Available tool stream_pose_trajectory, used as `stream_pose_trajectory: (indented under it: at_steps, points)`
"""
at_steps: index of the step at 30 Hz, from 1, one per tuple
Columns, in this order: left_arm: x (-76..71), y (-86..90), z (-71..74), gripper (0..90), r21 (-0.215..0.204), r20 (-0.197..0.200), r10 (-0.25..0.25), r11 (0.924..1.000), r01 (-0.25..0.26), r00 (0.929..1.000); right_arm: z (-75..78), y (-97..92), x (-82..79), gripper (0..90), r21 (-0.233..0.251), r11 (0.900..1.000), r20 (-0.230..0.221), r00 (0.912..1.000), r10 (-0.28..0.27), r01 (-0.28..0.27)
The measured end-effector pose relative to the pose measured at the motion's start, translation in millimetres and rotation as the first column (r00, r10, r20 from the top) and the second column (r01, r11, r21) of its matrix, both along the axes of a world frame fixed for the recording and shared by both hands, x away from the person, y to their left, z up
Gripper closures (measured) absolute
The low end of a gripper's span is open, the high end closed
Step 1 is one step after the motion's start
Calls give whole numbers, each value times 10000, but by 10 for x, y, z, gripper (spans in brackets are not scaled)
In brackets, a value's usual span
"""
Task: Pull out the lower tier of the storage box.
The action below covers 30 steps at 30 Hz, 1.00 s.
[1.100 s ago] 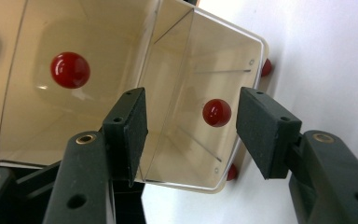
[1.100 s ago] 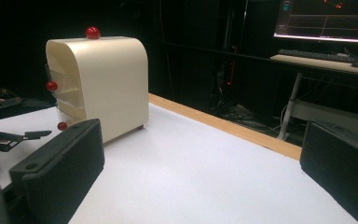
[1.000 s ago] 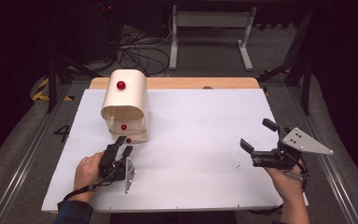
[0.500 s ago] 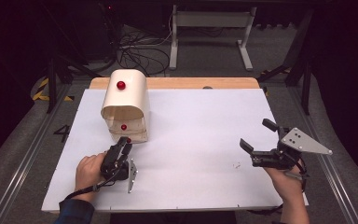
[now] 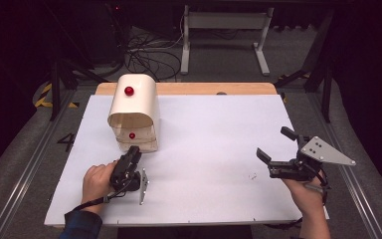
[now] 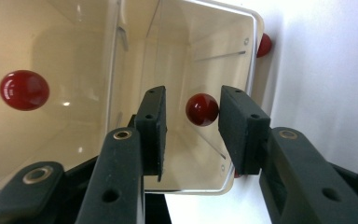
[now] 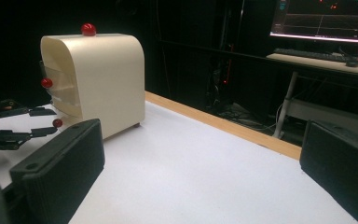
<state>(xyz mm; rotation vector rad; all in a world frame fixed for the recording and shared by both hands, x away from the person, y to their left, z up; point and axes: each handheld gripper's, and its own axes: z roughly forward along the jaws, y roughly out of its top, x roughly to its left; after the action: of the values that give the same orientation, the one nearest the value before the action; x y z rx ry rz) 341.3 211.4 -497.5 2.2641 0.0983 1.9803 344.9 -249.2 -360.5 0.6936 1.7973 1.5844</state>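
While your left gripper (image 6: 189, 126), jaws just closing, brackets the red knob (image 6: 202, 109) on the box (image 5: 133, 113) front without pinching it yet, an off-centre squeeze could slip off; your right gripper (image 5: 278, 152) idles spread wide

So the drawer box (image 5: 133, 112) sits on the tabletop (image 5: 214, 149) toward the far left, with one knob (image 5: 129, 90) on top of it and another knob (image 5: 132, 135) on its front face. The left hand-held gripper (image 5: 133, 154) is right in front of the box, near the tabletop's left front, and its jaws sit either side of a front knob (image 6: 202, 109) without touching it. The right hand-held gripper (image 5: 274, 144) is over by the right front edge, well apart from the box. Behind the tabletop, cables (image 5: 149, 59) lie on the floor, with a metal stand (image 5: 224, 22) to their right.
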Motion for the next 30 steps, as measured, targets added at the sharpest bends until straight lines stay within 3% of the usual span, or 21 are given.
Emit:
stream_pose_trajectory:
  at_steps: [11,18,30]
  points:
    - [23,-24,-18,670,134,-32,235,9996,-234,9997,0,0,-1,5,-17,10000,-9,10000,-2,2]
    - [31,-73,-16,723,427,-187,474,9980,-466,9987,7,-2,-7,5,3,10000,24,10000,5,-5]
    - [12,-93,-10,734,426,-359,602,9974,-587,9975,0,4,-6,5,-5,10000,-38,10000,15,-15]
